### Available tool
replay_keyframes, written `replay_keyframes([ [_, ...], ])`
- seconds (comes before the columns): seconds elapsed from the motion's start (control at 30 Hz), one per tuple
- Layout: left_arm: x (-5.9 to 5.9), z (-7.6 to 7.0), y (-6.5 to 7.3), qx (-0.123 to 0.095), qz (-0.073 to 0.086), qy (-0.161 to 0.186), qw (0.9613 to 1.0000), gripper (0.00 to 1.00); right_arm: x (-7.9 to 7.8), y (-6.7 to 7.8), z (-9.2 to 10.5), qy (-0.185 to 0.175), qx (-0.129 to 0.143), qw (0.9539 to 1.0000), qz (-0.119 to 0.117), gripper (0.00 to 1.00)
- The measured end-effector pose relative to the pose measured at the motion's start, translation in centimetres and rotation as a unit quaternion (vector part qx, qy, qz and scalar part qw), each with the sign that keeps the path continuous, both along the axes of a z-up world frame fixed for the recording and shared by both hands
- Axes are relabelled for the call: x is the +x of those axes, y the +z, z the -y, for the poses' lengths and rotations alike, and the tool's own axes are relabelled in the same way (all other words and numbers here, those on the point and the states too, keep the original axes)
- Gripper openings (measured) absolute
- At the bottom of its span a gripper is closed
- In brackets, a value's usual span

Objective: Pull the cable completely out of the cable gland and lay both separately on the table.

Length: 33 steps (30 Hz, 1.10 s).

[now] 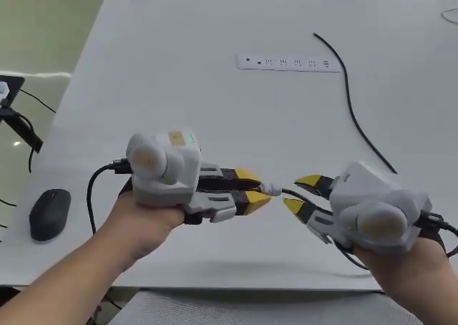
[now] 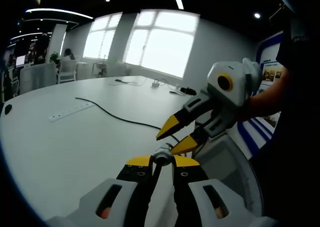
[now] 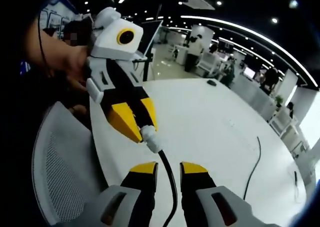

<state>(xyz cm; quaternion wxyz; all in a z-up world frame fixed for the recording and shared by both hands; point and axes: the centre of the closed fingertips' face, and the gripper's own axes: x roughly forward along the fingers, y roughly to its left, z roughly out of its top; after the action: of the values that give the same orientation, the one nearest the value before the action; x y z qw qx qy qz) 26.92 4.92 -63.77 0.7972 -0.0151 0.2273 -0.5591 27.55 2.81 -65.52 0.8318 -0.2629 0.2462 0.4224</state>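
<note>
A small white cable gland (image 1: 272,190) is pinched at the yellow tips of my left gripper (image 1: 263,189), which is shut on it above the table's near edge. A thin black cable (image 1: 288,193) leaves the gland and runs right, between the jaws of my right gripper (image 1: 301,194). Those jaws stand open, one on each side of the cable, just short of the gland. In the right gripper view the cable (image 3: 169,174) passes between my own tips (image 3: 169,168) up to the gland (image 3: 151,139). The left gripper view has the gland (image 2: 162,154) between its tips.
A white power strip (image 1: 288,63) lies at the middle far side. A long black cable (image 1: 352,103) snakes across the table toward the right gripper. A dark mouse (image 1: 49,212) sits at the near left edge. A mesh chair (image 3: 60,177) stands below the table edge.
</note>
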Motion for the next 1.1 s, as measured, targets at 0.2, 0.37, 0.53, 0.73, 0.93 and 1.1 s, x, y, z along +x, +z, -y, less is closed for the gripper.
replay_keyframes([
  [0.2,-0.2,0.1,0.0,0.000,-0.002,0.000,1.0000,0.15,-0.1,0.1,-0.7,0.019,-0.005,0.9998,0.008,0.09],
  [0.37,-0.2,0.2,0.0,0.001,-0.002,0.000,1.0000,0.15,-0.1,0.0,-0.7,0.019,-0.010,0.9997,0.011,0.03],
  [0.53,-0.1,0.2,0.1,0.001,0.001,-0.002,1.0000,0.15,0.0,0.0,-0.6,0.009,-0.004,0.9999,0.003,0.02],
  [0.73,-0.1,0.4,0.2,0.002,0.006,-0.005,1.0000,0.15,0.1,0.0,-0.3,-0.005,0.011,0.9999,-0.006,0.01],
  [0.93,0.1,0.4,0.4,0.001,0.014,-0.005,0.9999,0.15,0.3,-0.1,0.3,-0.031,0.038,0.9983,-0.032,0.00],
  [1.1,0.4,0.2,0.7,-0.004,0.015,0.004,0.9999,0.15,0.8,-0.5,1.6,-0.075,0.069,0.9932,-0.057,0.00],
])
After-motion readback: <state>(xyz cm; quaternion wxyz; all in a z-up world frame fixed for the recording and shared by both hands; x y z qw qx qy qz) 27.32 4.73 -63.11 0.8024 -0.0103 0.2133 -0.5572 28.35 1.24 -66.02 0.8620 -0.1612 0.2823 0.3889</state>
